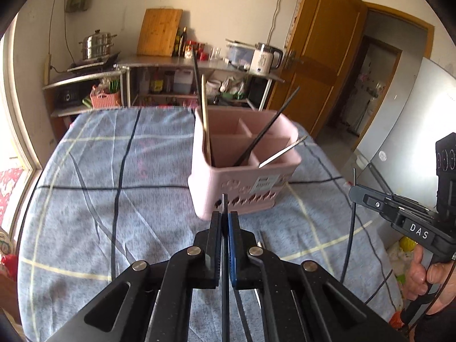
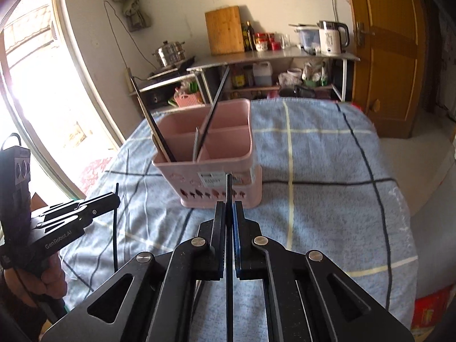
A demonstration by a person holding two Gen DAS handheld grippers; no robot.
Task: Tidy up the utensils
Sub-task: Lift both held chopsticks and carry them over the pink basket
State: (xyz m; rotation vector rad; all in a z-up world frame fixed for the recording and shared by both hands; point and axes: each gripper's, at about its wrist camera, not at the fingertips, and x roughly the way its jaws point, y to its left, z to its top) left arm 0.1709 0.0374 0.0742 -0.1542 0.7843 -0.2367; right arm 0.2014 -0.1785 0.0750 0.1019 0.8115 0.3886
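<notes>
A table covered with a blue plaid cloth point(image 1: 94, 176) fills most of both wrist views, with a kitchen shelf rack point(image 2: 273, 57) seen against the far wall behind it. A pink utensil caddy point(image 1: 242, 188) divided into compartments is set on the cloth toward the far middle of the table, just beyond both grippers. Several utensils are stood in it: a wooden chopstick point(image 1: 205, 125) is leaned upright in the left compartment, a black chopstick point(image 1: 270, 125) is tilted to the right out of the middle, and a pale chopstick point(image 1: 282, 151) is leaned low over the near right rim. The left gripper point(image 1: 225, 215) is seen closed to a narrow slit, and a thin dark stick point(image 1: 225, 205) is pinched between its fingers, the tip poking up in front of the caddy's near wall. The right gripper point(image 2: 228, 205) is likewise closed narrowly on a second thin dark stick point(image 2: 228, 188), whose tip is seen against the caddy's label. In the left wrist view the right gripper is seen from the side at the right edge, with its stick hanging down below the fingers.
</notes>
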